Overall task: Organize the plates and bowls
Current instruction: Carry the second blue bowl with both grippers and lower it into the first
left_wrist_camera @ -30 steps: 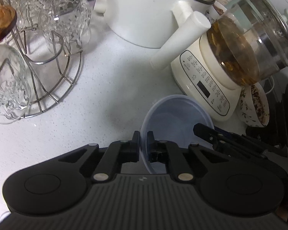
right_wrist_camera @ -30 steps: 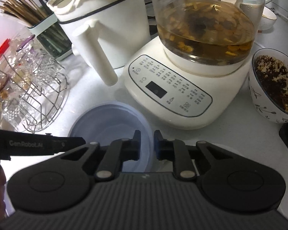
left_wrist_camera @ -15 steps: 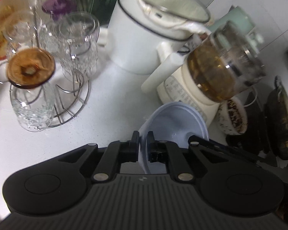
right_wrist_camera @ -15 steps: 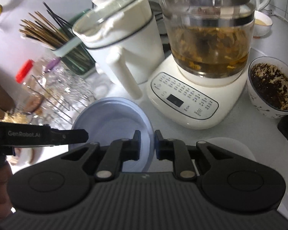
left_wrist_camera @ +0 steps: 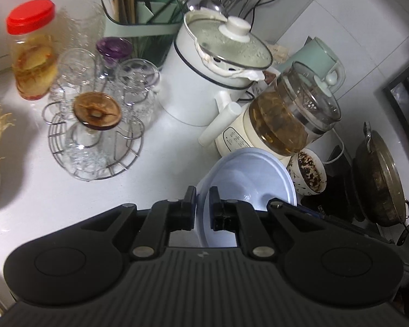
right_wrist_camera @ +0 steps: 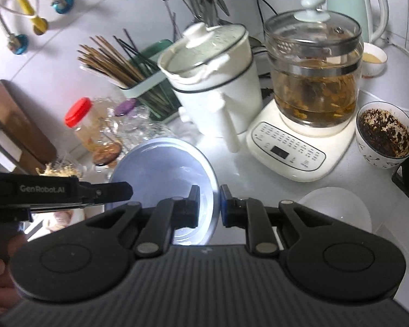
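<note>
Clearly the biggest change is height: a second ago both wrist views sat low over the white worktop (left_wrist_camera: 68,204), with the white pot (left_wrist_camera: 204,81) and the glass kettle on its cream base (right_wrist_camera: 310,87) filling the frame, and now the whole back wall, the chopstick holder (left_wrist_camera: 139,21) and the red-capped jar (left_wrist_camera: 32,51) have come into sight, so both hands have risen and drawn back. With them has come the pale blue bowl (left_wrist_camera: 253,174), which lay close to the worktop by the kettle base earlier and now hangs clear above it, tilted, in front of the kettle. Its grip has not changed: the left tool (left_wrist_camera: 202,204) is closed tight on the near-left rim, and the right tool (right_wrist_camera: 208,204) is pinched almost as narrowly on the opposite rim, wall between the pads in both views. For the task, this looks like a finished pickup turning into a carry; a white plate (right_wrist_camera: 338,207) lies on the worktop at the right and the speckled bowl of dark residue (right_wrist_camera: 384,136) stands beside the kettle, both untouched.
</note>
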`<state>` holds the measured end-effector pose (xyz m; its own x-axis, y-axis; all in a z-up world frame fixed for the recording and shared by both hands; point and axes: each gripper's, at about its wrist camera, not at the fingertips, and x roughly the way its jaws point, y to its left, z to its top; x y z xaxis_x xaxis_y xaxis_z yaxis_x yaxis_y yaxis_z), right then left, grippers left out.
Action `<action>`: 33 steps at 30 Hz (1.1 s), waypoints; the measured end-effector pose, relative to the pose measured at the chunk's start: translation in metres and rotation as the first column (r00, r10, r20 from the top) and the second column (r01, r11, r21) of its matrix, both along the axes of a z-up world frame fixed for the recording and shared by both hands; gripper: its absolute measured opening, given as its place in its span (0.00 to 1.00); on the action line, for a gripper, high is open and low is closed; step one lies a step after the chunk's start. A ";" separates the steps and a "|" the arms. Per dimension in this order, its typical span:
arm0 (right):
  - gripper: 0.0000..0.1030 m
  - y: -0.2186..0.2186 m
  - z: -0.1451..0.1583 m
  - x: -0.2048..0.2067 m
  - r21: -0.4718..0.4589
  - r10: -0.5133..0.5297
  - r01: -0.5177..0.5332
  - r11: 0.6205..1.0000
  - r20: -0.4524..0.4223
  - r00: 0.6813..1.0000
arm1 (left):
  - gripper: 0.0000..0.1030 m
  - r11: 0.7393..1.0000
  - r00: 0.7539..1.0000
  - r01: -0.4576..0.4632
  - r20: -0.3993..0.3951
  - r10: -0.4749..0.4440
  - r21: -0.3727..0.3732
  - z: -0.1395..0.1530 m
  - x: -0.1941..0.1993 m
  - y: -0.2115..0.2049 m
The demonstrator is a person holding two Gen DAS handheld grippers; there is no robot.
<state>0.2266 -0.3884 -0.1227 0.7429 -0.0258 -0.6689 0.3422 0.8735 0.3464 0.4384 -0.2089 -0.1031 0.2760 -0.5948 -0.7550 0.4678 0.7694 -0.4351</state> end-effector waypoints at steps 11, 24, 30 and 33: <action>0.17 0.045 0.007 -0.014 -0.011 0.081 -0.081 0.997 0.035 0.996 | 0.10 0.999 0.994 -0.047 0.095 0.048 -0.009 0.010 -0.035 0.058; 0.17 0.103 -0.008 -0.002 0.028 0.240 -0.239 0.971 -0.026 0.970 | 0.10 0.974 0.972 -0.224 0.070 0.223 0.006 -0.011 -0.062 0.137; 0.17 0.121 -0.024 0.006 0.049 0.283 -0.280 0.959 -0.084 0.955 | 0.10 0.963 0.964 -0.265 0.015 0.265 0.042 -0.036 -0.064 0.154; 0.17 0.125 -0.033 0.007 0.045 0.291 -0.288 0.957 -0.104 0.951 | 0.10 0.962 0.964 -0.263 -0.010 0.264 0.069 -0.050 -0.065 0.156</action>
